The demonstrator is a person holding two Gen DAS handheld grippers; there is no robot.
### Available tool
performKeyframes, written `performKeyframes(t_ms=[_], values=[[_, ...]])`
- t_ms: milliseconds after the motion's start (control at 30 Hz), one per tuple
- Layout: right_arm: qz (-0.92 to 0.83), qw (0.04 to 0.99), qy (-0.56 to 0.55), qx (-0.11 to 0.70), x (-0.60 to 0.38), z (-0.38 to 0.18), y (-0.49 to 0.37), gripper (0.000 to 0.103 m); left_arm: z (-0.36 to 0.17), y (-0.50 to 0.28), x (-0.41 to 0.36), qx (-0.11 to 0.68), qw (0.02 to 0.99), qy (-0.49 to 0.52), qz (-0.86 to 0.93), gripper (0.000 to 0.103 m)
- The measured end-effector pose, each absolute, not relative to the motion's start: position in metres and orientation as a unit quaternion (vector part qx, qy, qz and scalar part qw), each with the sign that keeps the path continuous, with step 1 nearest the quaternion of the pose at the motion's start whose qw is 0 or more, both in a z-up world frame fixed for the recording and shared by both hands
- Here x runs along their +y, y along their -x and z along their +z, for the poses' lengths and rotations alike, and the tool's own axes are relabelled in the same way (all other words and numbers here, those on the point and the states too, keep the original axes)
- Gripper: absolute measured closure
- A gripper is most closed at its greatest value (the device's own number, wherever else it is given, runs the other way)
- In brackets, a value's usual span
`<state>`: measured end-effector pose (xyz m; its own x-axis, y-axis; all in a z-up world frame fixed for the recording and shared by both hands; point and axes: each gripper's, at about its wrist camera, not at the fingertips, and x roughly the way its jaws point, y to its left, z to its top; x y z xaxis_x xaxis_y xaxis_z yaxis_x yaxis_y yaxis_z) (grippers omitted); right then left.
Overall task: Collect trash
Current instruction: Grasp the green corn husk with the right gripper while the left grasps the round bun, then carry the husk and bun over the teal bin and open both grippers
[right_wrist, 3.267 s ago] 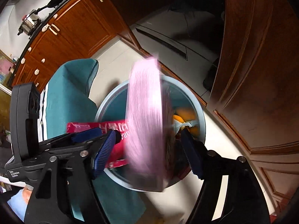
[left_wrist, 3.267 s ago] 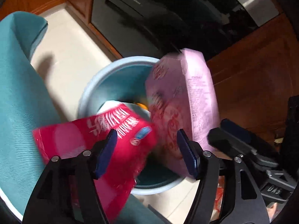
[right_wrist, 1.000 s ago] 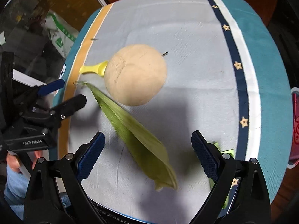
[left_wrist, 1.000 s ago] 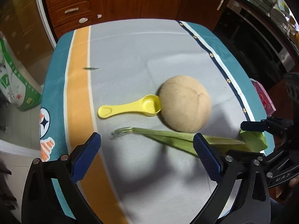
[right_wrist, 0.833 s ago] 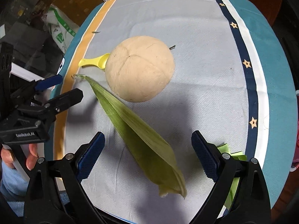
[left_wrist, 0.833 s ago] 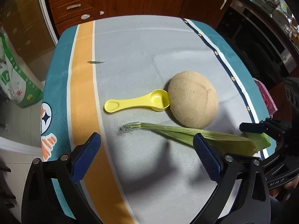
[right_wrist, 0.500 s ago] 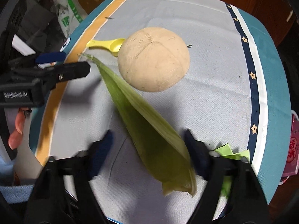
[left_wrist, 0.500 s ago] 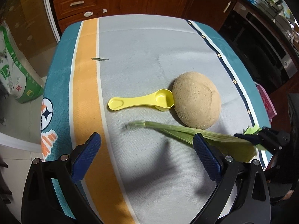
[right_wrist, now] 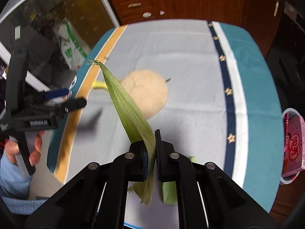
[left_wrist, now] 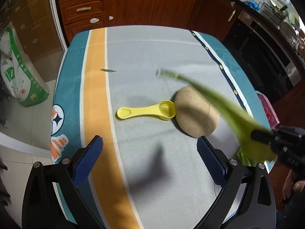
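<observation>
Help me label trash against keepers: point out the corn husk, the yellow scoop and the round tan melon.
corn husk (right_wrist: 131, 112), right wrist view, middle of the blade.
yellow scoop (left_wrist: 141, 112), left wrist view, on its handle.
round tan melon (left_wrist: 194, 114), left wrist view, its top.

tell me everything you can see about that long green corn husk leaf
The corn husk leaf is long, thin and pale green with fine lengthwise ribs, broad near its base and tapering to a frayed, curled tip. The right gripper is shut on it near the base, whose ragged pale end hangs below the fingers. It is lifted off the tablecloth, slanting up and away to the left, passing in front of the round tan melon. In the left wrist view it is motion-blurred.
</observation>
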<state>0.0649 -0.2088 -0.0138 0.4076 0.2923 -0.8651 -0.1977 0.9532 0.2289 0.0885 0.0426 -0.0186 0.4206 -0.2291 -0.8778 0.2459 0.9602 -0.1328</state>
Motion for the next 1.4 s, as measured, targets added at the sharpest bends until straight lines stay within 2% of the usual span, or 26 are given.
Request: performKeyframes(t_ms=[267, 667, 1000, 1400], values=[[0.096, 0.849, -0.100, 0.509, -0.261, -0.011, -0.078, 0.096, -0.035, -0.107, -0.020, 0.528, 0.823, -0.092, -0.190, 0.004], [0.093, 0.834, -0.137, 0.526, -0.278, -0.037, -0.102, 0.096, -0.070, -0.128, -0.097, 0.534, 0.780, -0.236, -0.225, 0.004], [0.098, 0.822, -0.159, 0.538, -0.287, -0.055, -0.113, 0.096, -0.073, -0.130, -0.095, 0.509, 0.799, -0.229, -0.224, 0.005], [0.093, 0.831, -0.176, 0.520, -0.301, -0.042, -0.103, 0.096, -0.013, -0.116, -0.082, 0.475, 0.832, -0.193, -0.213, 0.005]])
